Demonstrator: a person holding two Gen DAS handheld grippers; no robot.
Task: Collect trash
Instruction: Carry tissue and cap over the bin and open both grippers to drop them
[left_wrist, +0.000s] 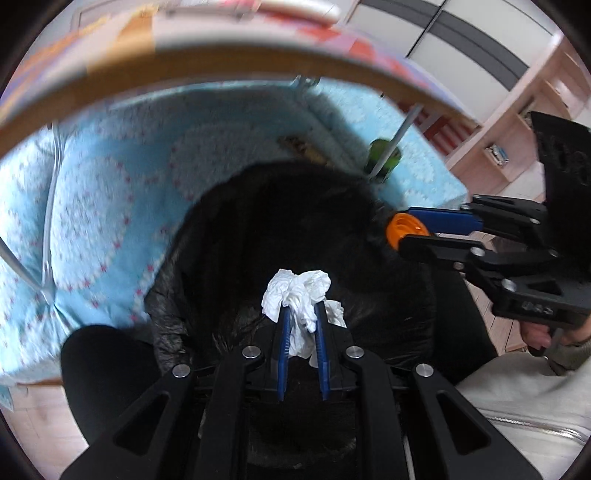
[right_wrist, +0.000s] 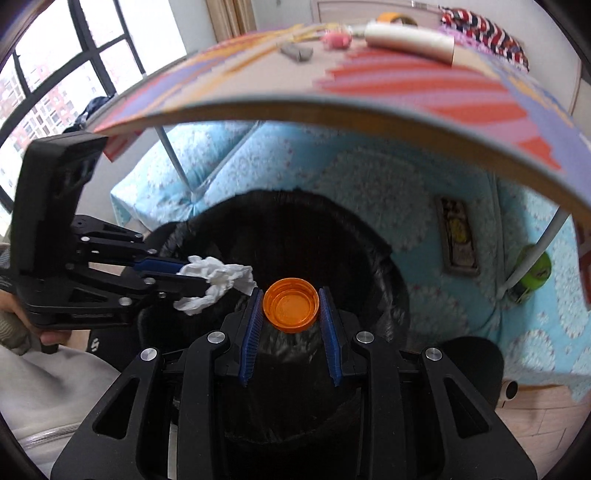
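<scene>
We have the crumpled tissue (left_wrist: 301, 295) squeezed in our left gripper (left_wrist: 303, 314) and the orange cap (right_wrist: 291, 309) pinched in our right gripper (right_wrist: 291, 312), both over the black trash bag (right_wrist: 332, 229), so we only need to drop them in.

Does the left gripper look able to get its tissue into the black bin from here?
Probably yes: the left gripper holds the tissue above the bin's open mouth, with nothing between them.
</scene>
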